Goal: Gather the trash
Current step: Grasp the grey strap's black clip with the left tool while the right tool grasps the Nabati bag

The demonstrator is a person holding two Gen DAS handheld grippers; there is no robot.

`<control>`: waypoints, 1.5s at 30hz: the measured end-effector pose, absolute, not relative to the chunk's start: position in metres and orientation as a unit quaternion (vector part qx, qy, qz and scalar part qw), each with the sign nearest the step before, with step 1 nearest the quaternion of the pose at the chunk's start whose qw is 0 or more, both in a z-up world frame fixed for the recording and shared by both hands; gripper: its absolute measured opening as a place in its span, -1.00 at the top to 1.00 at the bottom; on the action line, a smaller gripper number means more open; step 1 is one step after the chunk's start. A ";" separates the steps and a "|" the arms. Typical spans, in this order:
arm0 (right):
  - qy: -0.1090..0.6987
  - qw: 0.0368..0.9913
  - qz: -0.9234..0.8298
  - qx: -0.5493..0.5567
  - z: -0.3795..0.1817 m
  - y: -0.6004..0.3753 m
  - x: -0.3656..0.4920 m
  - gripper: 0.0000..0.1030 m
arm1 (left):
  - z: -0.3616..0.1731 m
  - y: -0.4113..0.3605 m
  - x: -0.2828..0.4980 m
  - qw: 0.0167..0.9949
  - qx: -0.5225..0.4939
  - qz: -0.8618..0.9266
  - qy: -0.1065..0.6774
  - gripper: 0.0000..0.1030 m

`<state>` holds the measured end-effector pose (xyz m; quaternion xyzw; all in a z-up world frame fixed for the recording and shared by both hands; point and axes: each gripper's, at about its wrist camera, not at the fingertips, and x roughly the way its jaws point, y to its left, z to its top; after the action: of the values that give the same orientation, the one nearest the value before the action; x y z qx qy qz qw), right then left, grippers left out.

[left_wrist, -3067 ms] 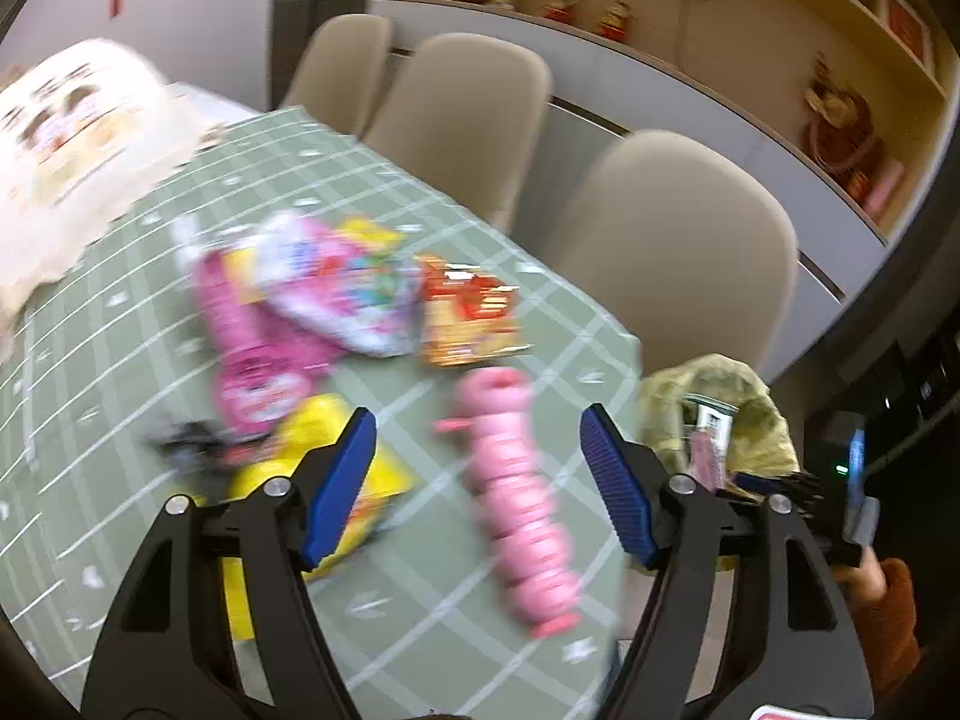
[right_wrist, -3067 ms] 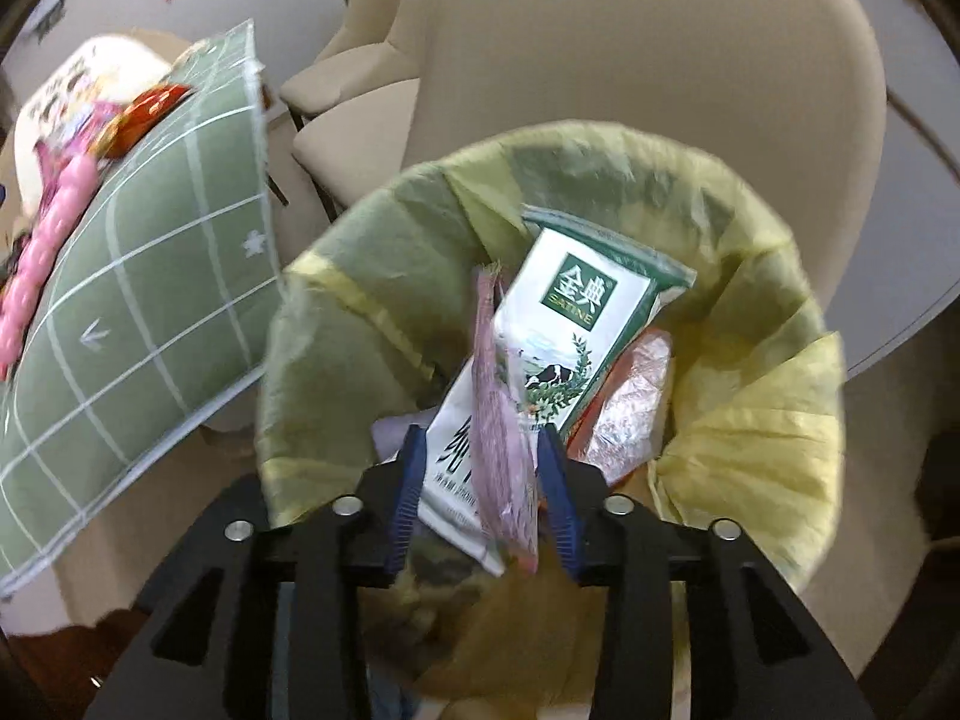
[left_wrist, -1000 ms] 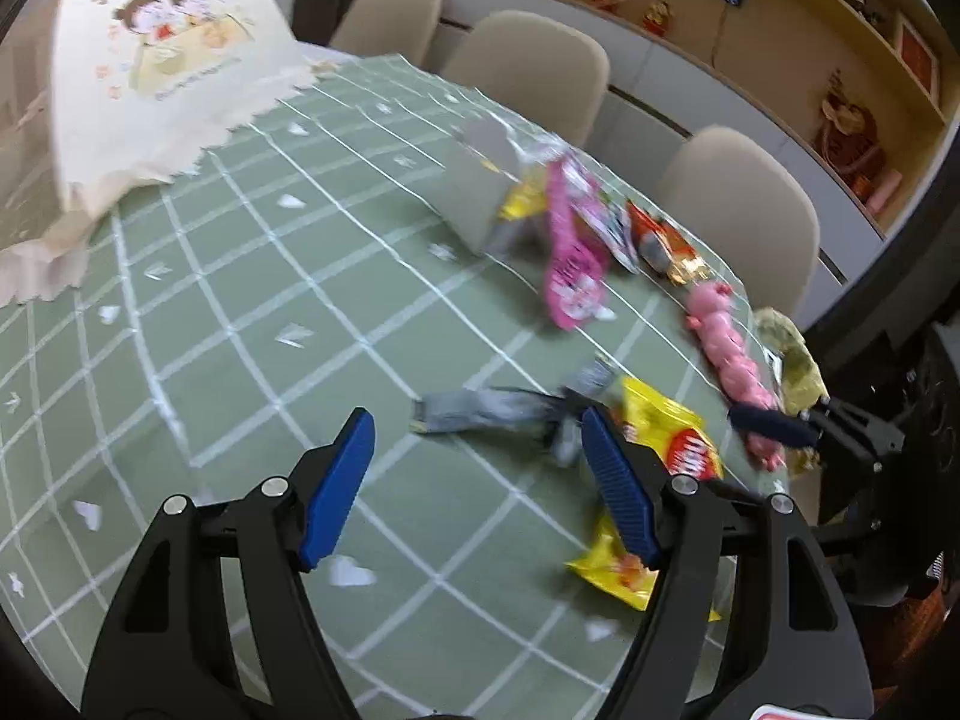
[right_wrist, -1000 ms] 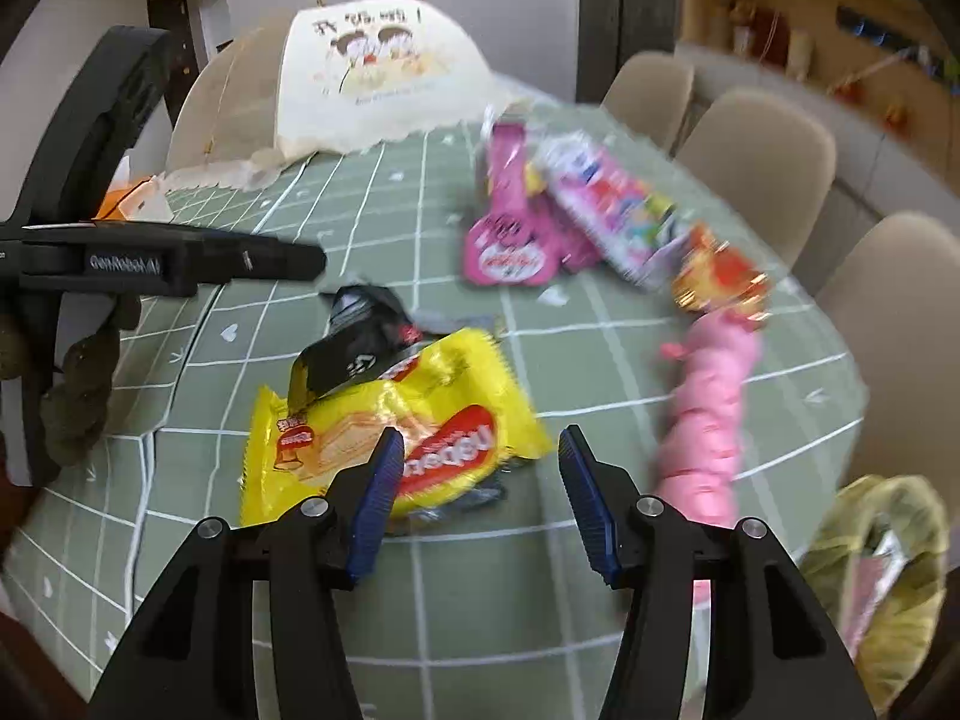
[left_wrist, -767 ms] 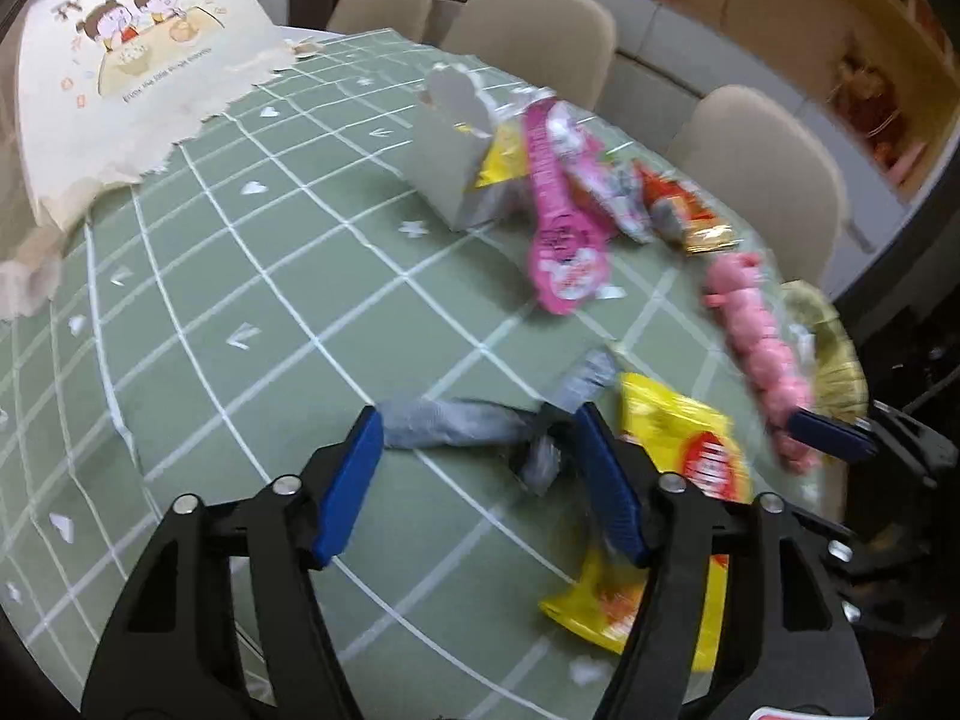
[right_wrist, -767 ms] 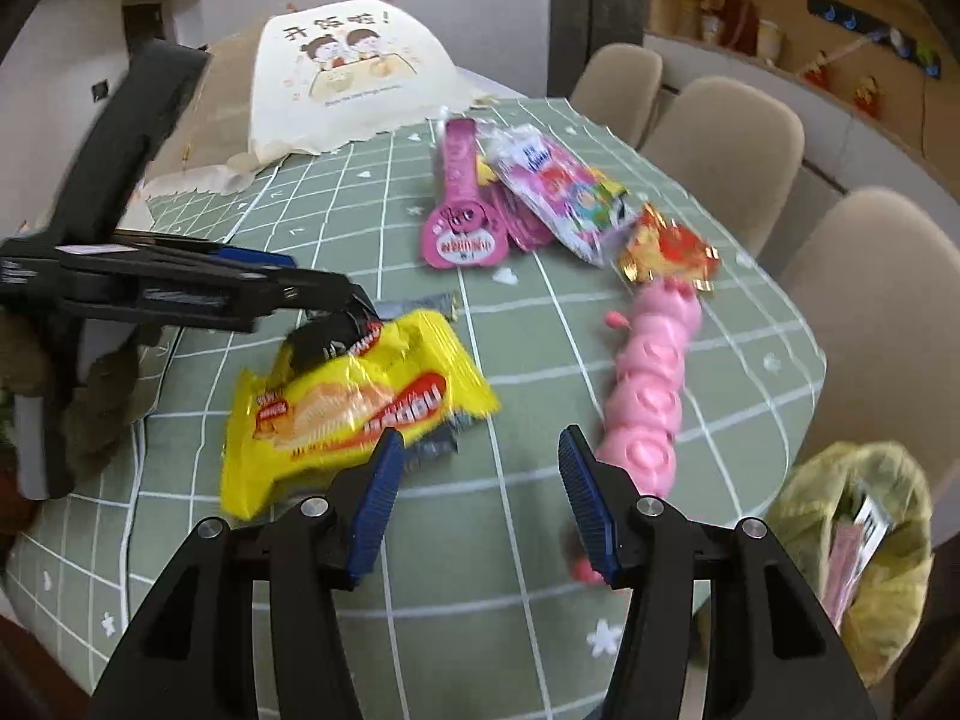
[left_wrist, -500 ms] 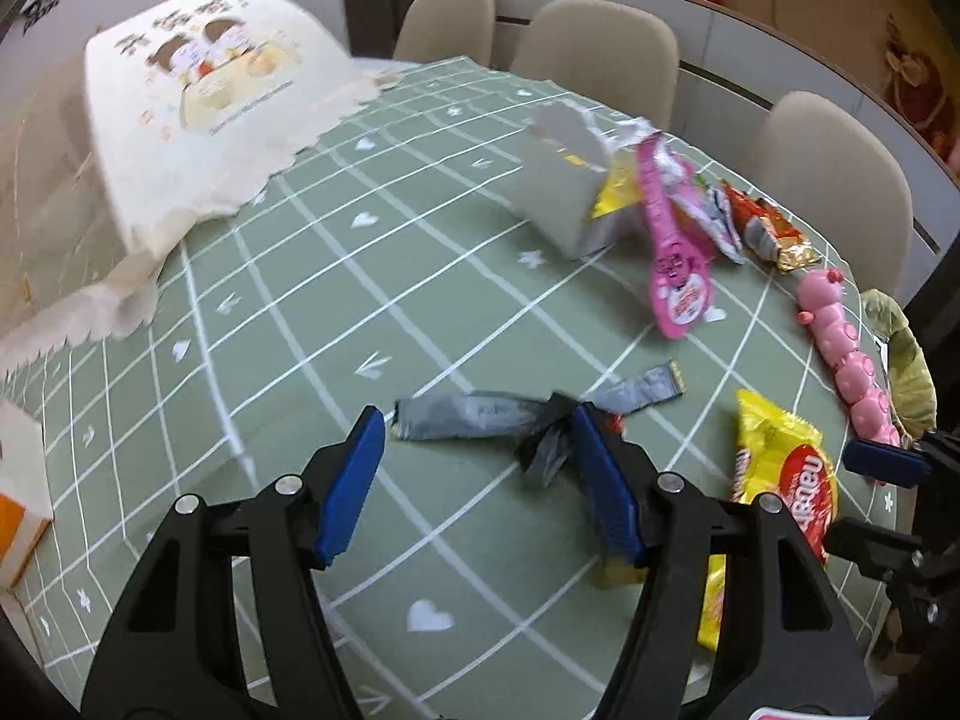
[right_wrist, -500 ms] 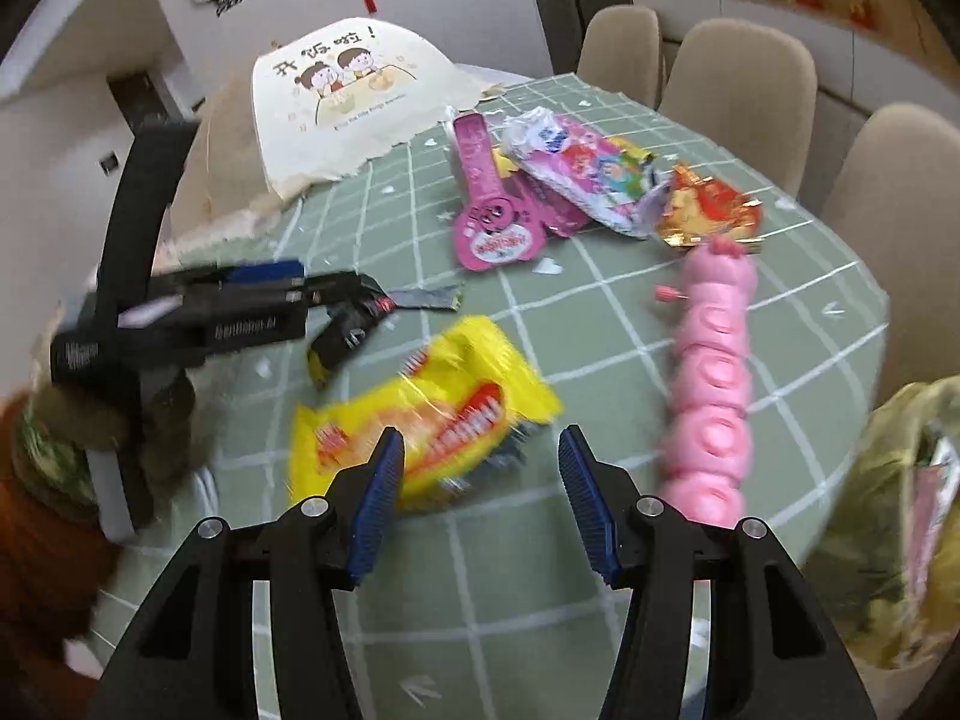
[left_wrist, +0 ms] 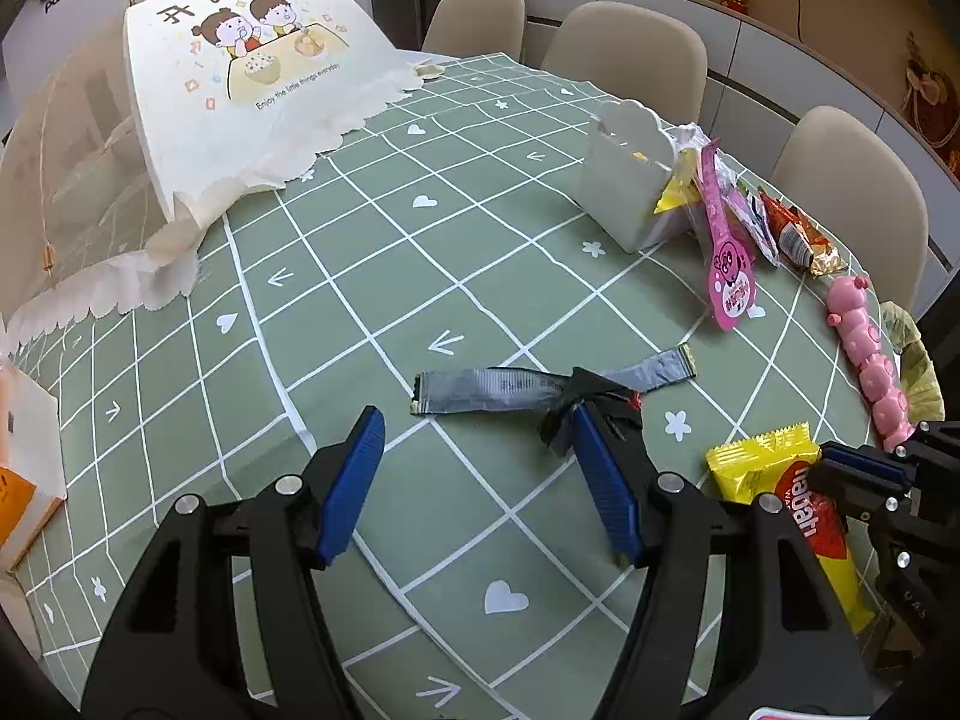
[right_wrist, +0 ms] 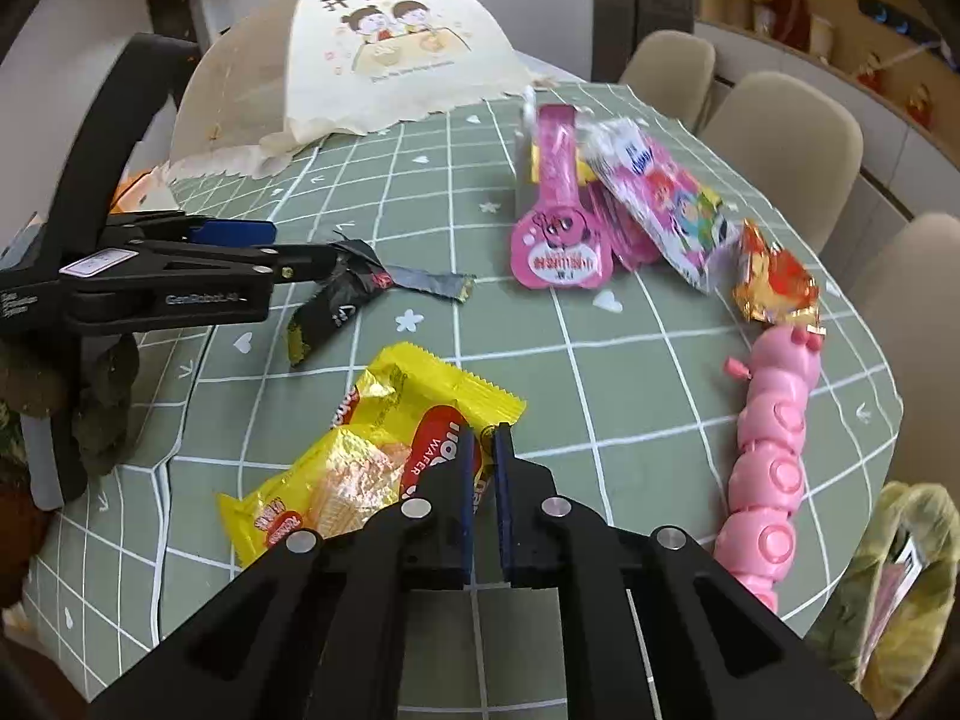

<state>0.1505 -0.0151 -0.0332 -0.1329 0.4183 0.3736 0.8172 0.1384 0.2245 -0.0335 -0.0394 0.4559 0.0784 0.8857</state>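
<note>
A grey and black torn wrapper (left_wrist: 516,387) lies on the green checked tablecloth (left_wrist: 336,324). My left gripper (left_wrist: 474,468) is open just in front of it, its right finger touching the wrapper's black end; it also shows in the right wrist view (right_wrist: 282,252). My right gripper (right_wrist: 483,468) is shut on the edge of a yellow wafer packet (right_wrist: 360,468), which also shows in the left wrist view (left_wrist: 786,498). A yellow trash bag (right_wrist: 900,570) hangs past the table's right edge.
More wrappers lie further back: a pink lollipop-shaped pack (right_wrist: 555,222), a colourful pink bag (right_wrist: 666,204), a red-gold wrapper (right_wrist: 774,282), a pink caterpillar toy (right_wrist: 774,450). A white carton (left_wrist: 630,180) and a cream food cover (left_wrist: 252,78) stand on the table. Beige chairs ring it.
My right gripper has closed on the yellow wafer packet. My left gripper has stayed open at the grey wrapper, moving slightly closer.
</note>
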 end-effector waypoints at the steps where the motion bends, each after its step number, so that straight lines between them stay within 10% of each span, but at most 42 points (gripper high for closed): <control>1: 0.417 0.818 0.374 -0.133 -0.032 -0.016 0.151 0.86 | -0.033 0.225 0.138 0.886 -0.040 0.080 0.454 -0.20; 16: 0.414 0.823 0.367 -0.131 -0.033 -0.028 0.166 0.86 | -0.035 0.209 0.135 0.884 -0.034 0.064 0.463 -0.09; 29: 0.408 0.826 0.365 -0.130 -0.028 -0.041 0.164 0.86 | -0.041 0.198 0.137 0.882 -0.005 0.068 0.466 0.56; 45: 0.414 0.826 0.363 -0.122 -0.033 -0.050 0.165 0.86 | -0.033 0.216 0.139 0.879 -0.028 0.086 0.469 0.26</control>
<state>0.1653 -0.0497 -0.0325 -0.1215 0.4135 0.3630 0.8261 0.1392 0.2164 -0.0331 -0.0279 0.4686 0.0860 0.8787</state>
